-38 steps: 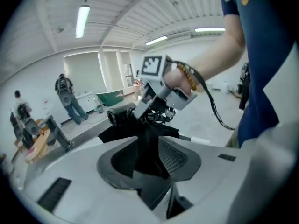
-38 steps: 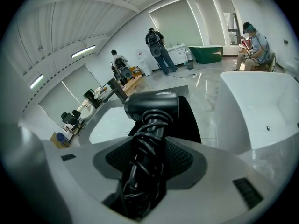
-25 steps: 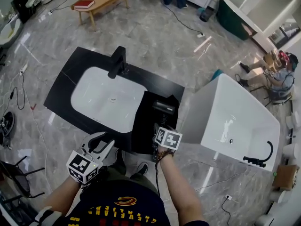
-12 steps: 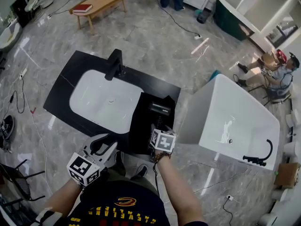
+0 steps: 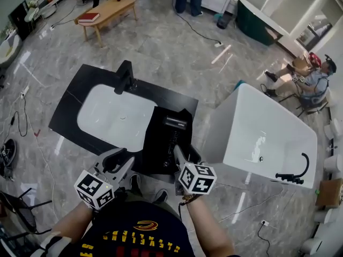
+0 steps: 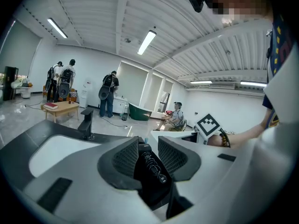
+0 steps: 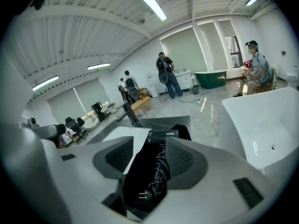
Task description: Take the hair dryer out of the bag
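Note:
A black hair dryer (image 5: 176, 123) lies on a flat black bag (image 5: 161, 143) on the black counter (image 5: 75, 103), right of the sink. Its coiled cord (image 5: 172, 142) trails toward me. My right gripper (image 5: 186, 154) hovers open at the near end of the bag, with the cord just beyond its fingertips. In the right gripper view the dryer (image 7: 163, 136), cord (image 7: 159, 171) and plug (image 7: 142, 195) show between the parted jaws of the right gripper (image 7: 148, 155). My left gripper (image 5: 119, 162) hangs open at the counter's near edge and holds nothing; the left gripper (image 6: 148, 153) frames the cord.
A white basin (image 5: 115, 116) with a black faucet (image 5: 124, 76) fills the left of the counter. A white bathtub (image 5: 268, 138) stands close on the right. A wooden bench (image 5: 104, 12), floor cables and standing people are far behind; a person sits (image 5: 313, 76) at far right.
My right gripper has drawn back from the hair dryer toward me, and the cord now shows stretched along the bag. The left gripper has barely moved.

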Action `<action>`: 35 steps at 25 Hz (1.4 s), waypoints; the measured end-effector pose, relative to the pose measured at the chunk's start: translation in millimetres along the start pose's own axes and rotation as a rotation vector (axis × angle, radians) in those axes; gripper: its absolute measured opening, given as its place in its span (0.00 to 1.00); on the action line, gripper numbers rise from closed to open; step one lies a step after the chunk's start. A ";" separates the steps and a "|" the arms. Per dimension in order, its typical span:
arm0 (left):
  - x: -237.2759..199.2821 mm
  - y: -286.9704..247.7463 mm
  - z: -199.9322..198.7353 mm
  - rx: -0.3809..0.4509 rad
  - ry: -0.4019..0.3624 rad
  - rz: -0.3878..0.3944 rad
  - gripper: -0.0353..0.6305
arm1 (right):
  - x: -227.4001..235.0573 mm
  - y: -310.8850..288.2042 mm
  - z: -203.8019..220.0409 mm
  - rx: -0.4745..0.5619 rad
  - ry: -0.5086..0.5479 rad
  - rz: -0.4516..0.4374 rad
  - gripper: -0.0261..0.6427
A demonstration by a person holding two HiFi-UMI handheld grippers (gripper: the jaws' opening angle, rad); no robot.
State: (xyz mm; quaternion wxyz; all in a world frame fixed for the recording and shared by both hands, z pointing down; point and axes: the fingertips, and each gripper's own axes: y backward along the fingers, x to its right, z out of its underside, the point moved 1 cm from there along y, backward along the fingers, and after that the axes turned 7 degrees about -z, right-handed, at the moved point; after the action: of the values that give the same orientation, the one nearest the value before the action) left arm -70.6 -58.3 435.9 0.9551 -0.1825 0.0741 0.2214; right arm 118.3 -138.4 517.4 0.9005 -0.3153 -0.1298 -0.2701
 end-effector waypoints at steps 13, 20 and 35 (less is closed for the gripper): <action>43.1 5.8 -30.2 0.054 0.033 0.052 0.25 | -109.3 95.7 -33.3 0.202 0.143 -0.285 0.22; 60.9 11.3 -26.1 0.059 -0.017 0.102 0.24 | -117.0 102.3 -22.6 0.204 0.132 -0.265 0.05; 53.8 19.6 -30.5 0.064 -0.018 0.097 0.06 | -134.4 101.2 -32.9 0.222 0.230 -0.265 0.05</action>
State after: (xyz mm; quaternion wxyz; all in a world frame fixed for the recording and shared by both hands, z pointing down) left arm -33.3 -32.2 389.6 0.9492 -0.1458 0.0813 0.2667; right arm 67.6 -38.8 387.5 0.8953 -0.1613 -0.0956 -0.4041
